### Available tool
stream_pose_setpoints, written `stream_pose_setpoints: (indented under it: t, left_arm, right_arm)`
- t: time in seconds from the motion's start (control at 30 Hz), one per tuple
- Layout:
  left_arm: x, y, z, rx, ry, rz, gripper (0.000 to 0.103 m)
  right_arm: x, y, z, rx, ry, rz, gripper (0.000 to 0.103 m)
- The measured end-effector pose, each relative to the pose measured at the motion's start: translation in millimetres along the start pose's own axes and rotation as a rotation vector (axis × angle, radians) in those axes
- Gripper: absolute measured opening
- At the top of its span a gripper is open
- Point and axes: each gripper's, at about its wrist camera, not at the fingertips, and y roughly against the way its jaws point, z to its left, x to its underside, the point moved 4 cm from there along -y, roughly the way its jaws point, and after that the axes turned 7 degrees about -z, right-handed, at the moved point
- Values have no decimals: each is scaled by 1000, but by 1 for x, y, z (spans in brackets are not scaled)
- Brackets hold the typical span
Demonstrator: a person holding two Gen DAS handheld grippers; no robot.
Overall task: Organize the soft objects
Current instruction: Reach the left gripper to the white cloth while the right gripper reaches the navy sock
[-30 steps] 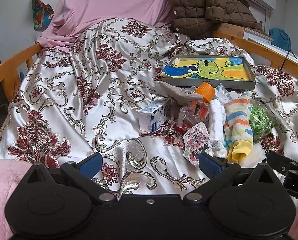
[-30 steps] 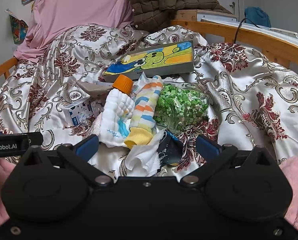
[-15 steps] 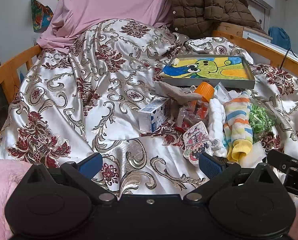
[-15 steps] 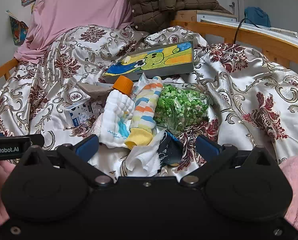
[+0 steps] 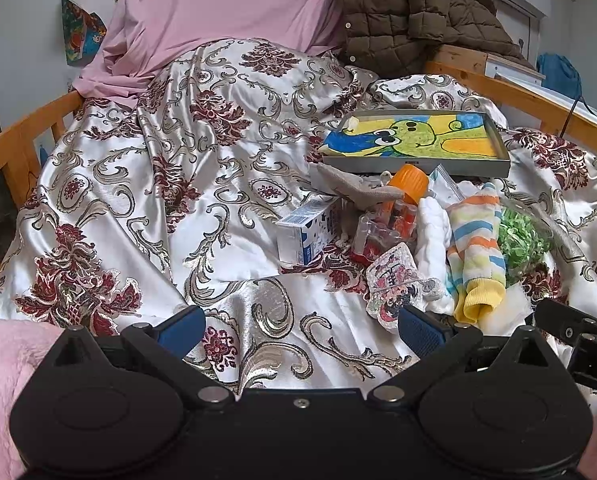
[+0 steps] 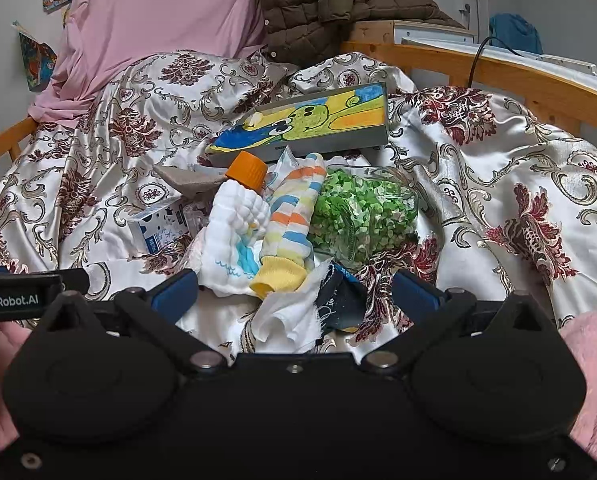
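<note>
Left wrist view: left gripper (image 5: pixel 300 326) is held low at frame bottom over the floral satin bedspread (image 5: pixel 170 184), jaws spread wide, nothing between them. Right gripper (image 6: pixel 294 292) is likewise held with jaws spread, empty, facing the pile in mid-frame.

Soft items are seen heaped right of centre, none sorted yet:
- striped sock with yellow cuff (image 5: pixel 474 248), lying on top of the pile
- white quilted cloth (image 6: pixel 238 216), touching the sock's left side
- frayed white rag (image 6: pixel 286 312) and dark blue fabric piece (image 6: pixel 340 300), just ahead of the right jaws
- grey felt piece (image 5: pixel 350 186), behind the pile

Mixed in with them: orange-capped clear bottle (image 6: pixel 247 170), small white-and-blue carton (image 5: pixel 304 230), clear bag of green bits (image 6: pixel 362 216). Grey tray with a cartoon frog drawing (image 5: pixel 418 142) sits behind the heap, holding none of the soft items.

Judged status: task at its start; every soft item is left to be picked out. Destination cannot be told; the tray is a guess.
</note>
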Motion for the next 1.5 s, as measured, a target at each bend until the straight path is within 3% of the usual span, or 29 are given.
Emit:
stream_pose_setpoints:
  t: [1.07, 1.27, 1.5]
  left_arm:
    - [3, -4, -4, 6, -13, 17, 102]
    - [2, -18, -10, 68, -49, 59, 102]
    - [-1, -39, -33, 204, -211, 138, 102]
  right_arm:
    - [-1, -4, 0, 27, -2, 12, 102]
    - [-5, -24, -2, -10, -7, 144, 102]
    - [-14, -77, -29, -112, -250, 428, 102]
